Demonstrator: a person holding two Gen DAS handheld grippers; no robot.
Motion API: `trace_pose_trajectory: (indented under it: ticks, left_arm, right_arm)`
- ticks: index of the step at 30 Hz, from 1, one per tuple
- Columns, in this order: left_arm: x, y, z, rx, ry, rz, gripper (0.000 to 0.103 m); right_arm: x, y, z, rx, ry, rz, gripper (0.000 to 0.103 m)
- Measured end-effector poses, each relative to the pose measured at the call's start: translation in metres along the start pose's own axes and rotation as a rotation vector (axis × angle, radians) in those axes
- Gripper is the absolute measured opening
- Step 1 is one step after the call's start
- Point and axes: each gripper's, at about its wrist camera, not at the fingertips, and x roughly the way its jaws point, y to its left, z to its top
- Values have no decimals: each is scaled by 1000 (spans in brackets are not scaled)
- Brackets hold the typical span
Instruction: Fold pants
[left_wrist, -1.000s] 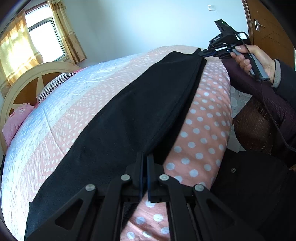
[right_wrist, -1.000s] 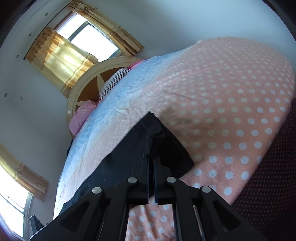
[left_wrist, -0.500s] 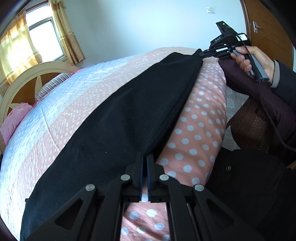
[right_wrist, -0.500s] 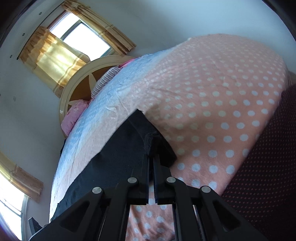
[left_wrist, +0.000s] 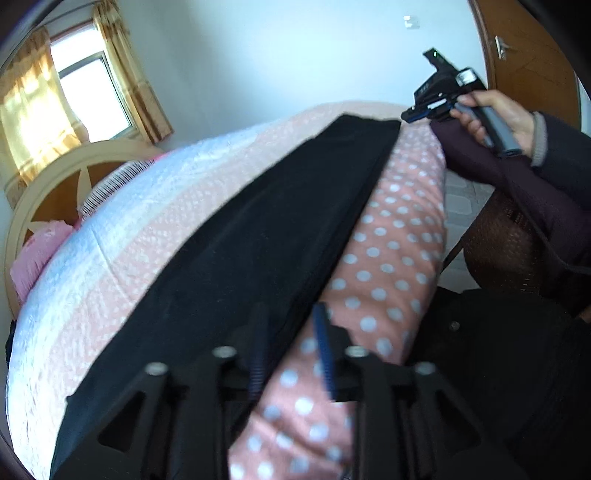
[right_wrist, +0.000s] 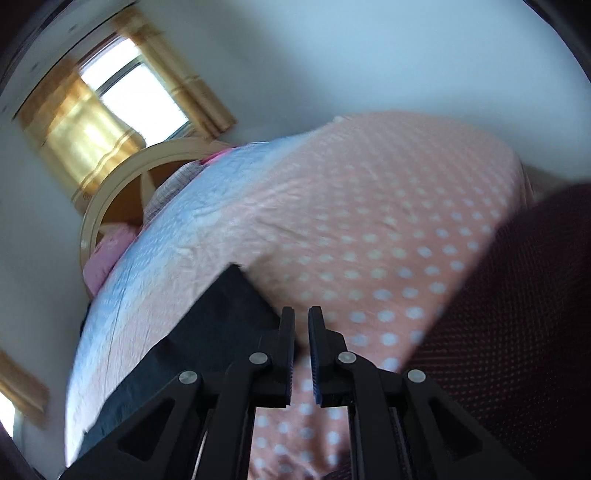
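Both grippers let go of the pants

The left gripper (left_wrist: 291, 347) has just opened; the right gripper (right_wrist: 301, 354) shows a small gap, nothing inside. The black pants (left_wrist: 258, 236) lie long on the bed (left_wrist: 388, 258). They look soft and floppy; best grabbed at an end.

Bedroom in a home. A bed with a pink polka-dot quilt (left_wrist: 388, 258) fills the centre; its cream arched headboard (left_wrist: 48, 184) stands at 9 o'clock, with a pink pillow (left_wrist: 37, 251) below. A curtained window (left_wrist: 92, 88) lies at 10 o'clock, a wooden door (left_wrist: 532, 66) at 1 o'clock.
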Motion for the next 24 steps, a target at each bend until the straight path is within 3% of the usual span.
trace_pose_trajectory:
  ticks: [2, 6, 9, 10, 11, 12, 14, 16, 20, 24]
  left_arm:
    - [-15, 10, -11, -23, -18, 37, 55]
    - [-34, 44, -38, -116, -7, 135, 55]
    - [-36, 69, -56, -187, 23, 180, 55]
    - [-34, 76, -61, -198, 43, 206, 55]
    - [-31, 79, -65, -201, 58, 230, 55]
    - [-29, 83, -68, -208, 72, 247, 55]
    - [-24, 90, -76, -241, 103, 239, 55]
    - [-21, 90, -83, -265, 109, 212, 55]
    - [-29, 88, -92, -270, 84, 202, 55]
    - [-40, 94, -96, -287, 80, 192, 55]
  right_arm:
    - [-2, 42, -10, -108, 28, 79, 8]
    - [10, 138, -57, -354, 159, 271, 9]
    - [22, 209, -112, -546, 302, 441, 9]
    - [25, 227, -130, -601, 347, 489, 10]
    - [27, 240, -147, -652, 381, 515, 20]
    - [31, 254, -166, -717, 426, 531, 34]
    - [40, 272, -202, -840, 537, 526, 40]
    - [32, 278, -219, -935, 487, 505, 46]
    - [27, 283, -208, -914, 532, 535, 49]
    - [32, 313, -187, -899, 480, 556, 49]
